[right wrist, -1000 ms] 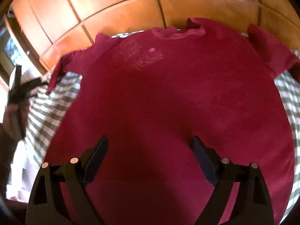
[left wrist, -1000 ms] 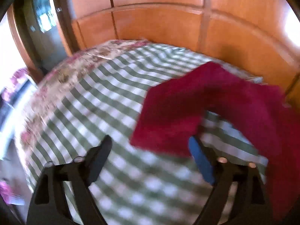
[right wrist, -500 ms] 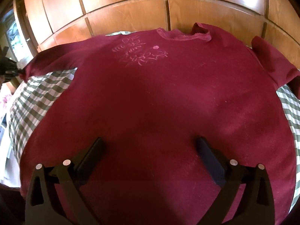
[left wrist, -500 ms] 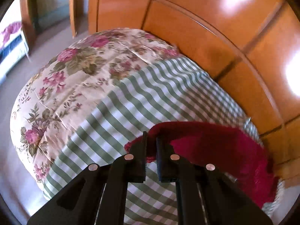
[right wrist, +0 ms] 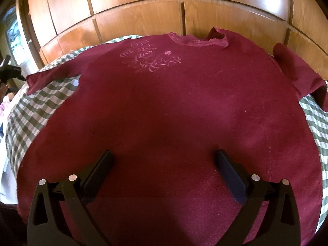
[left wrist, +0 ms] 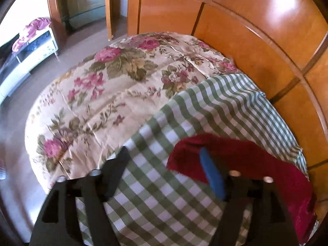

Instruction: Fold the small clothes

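A dark red T-shirt [right wrist: 174,106] lies spread flat, front up, on a green checked cloth [right wrist: 26,119], neck toward the wooden headboard. My right gripper [right wrist: 164,162] is open and empty just above the shirt's lower middle. In the left wrist view, the shirt's left sleeve [left wrist: 246,160] lies flat on the checked cloth [left wrist: 164,194]. My left gripper [left wrist: 164,160] is open, with the sleeve end beside and under its blue right finger [left wrist: 211,174]. The left gripper also shows small at the far left of the right wrist view [right wrist: 10,71].
A floral bedspread [left wrist: 102,94] covers the bed's left part. A wooden headboard [right wrist: 164,10] runs along the far side. A white low cabinet [left wrist: 26,57] with clothes on it stands on the floor to the left. The shirt's right sleeve [right wrist: 297,71] is rumpled.
My left gripper was shut on the sleeve end half a second ago and pulled it out to the left; now it is open and the sleeve lies flat. My right gripper barely moved.
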`<state>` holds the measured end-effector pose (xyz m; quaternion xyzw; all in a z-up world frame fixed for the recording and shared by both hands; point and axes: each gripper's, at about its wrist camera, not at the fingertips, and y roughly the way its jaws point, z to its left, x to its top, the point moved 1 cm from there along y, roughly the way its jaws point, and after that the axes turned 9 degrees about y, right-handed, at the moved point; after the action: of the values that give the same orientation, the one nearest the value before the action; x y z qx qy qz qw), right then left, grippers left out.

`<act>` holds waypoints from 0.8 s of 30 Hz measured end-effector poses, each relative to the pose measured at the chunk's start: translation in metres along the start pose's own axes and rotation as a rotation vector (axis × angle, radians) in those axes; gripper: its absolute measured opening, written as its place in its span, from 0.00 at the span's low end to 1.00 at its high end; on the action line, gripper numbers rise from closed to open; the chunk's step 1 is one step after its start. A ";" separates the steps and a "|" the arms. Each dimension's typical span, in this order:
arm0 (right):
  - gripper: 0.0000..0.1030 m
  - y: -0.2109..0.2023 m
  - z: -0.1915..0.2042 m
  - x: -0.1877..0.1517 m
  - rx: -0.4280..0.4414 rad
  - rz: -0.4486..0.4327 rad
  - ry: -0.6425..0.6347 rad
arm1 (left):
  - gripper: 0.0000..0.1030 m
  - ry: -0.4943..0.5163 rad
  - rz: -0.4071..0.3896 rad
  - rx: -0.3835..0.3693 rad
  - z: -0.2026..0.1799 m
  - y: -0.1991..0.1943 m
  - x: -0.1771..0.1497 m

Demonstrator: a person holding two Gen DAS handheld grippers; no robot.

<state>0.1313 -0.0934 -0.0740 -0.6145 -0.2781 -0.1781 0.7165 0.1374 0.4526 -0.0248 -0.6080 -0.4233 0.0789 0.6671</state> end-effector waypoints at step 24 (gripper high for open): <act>0.97 0.003 -0.001 0.000 -0.023 -0.002 -0.024 | 0.13 -0.048 0.038 0.058 -0.004 0.041 -0.004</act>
<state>0.1334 -0.0940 -0.0769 -0.6244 -0.2852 -0.1747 0.7059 0.1537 0.4574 -0.0621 -0.5941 -0.4253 0.1184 0.6724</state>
